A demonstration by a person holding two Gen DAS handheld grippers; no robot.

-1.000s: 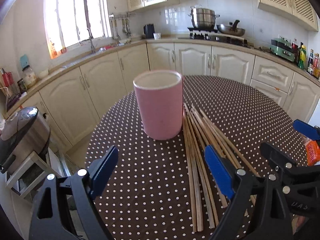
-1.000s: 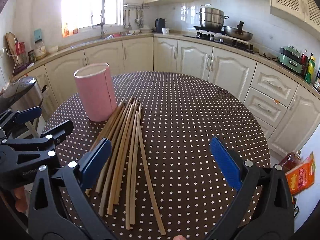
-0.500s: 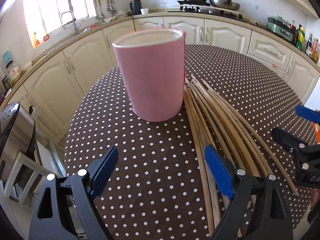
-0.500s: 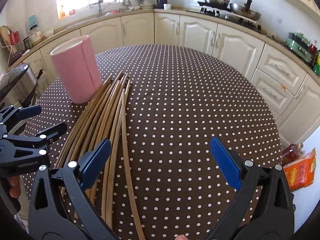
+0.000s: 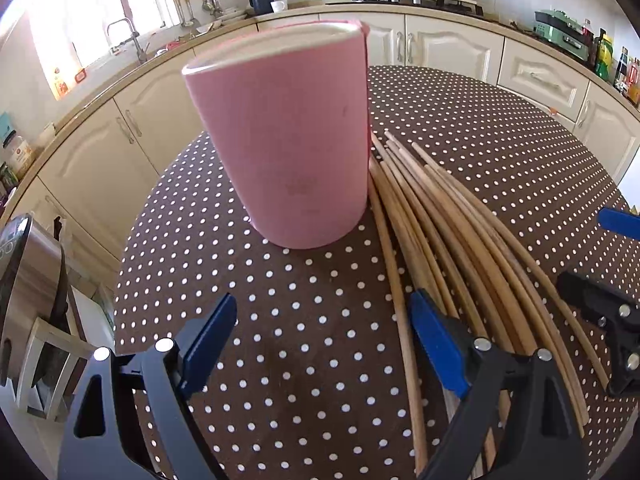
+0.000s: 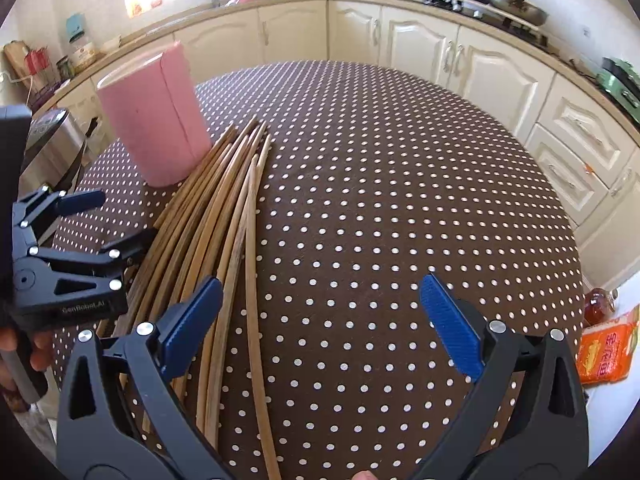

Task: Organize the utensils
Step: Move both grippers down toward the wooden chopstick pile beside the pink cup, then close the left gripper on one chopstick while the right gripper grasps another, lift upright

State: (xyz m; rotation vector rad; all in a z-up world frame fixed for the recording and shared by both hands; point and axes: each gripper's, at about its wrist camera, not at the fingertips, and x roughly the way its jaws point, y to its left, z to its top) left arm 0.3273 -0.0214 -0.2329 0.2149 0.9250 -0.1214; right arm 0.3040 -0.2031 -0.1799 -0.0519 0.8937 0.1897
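Left of the scene, a silver rice cooker (image 5: 28,280) sits off the table edge on a white stand. Round table (image 6: 400,200) under a brown white-dotted cloth. Left gripper (image 5: 320,344) hovers low over the near-left part of the table, jaws apart, nothing between them, blue pads showing; the pink cylindrical holder (image 5: 288,136) stands upright straight ahead of it, a seam running down its side in the right wrist view. Bundle of wooden chopsticks (image 5: 448,240) lies flat on the cloth just right of the holder, far tips close against its base, touching or not hard to say, near ends fanning out toward the grippers; the left gripper's right pad is over the bundle's left edge. Right gripper (image 6: 320,320) sits right of the bundle, jaws wide apart and empty, its left pad above the rightmost sticks, bare cloth under the rest. Far right off the table, an orange packet (image 6: 604,356) and a bottle (image 6: 598,302) beside it. Cream kitchen cabinets (image 6: 420,40) curve round the far side.
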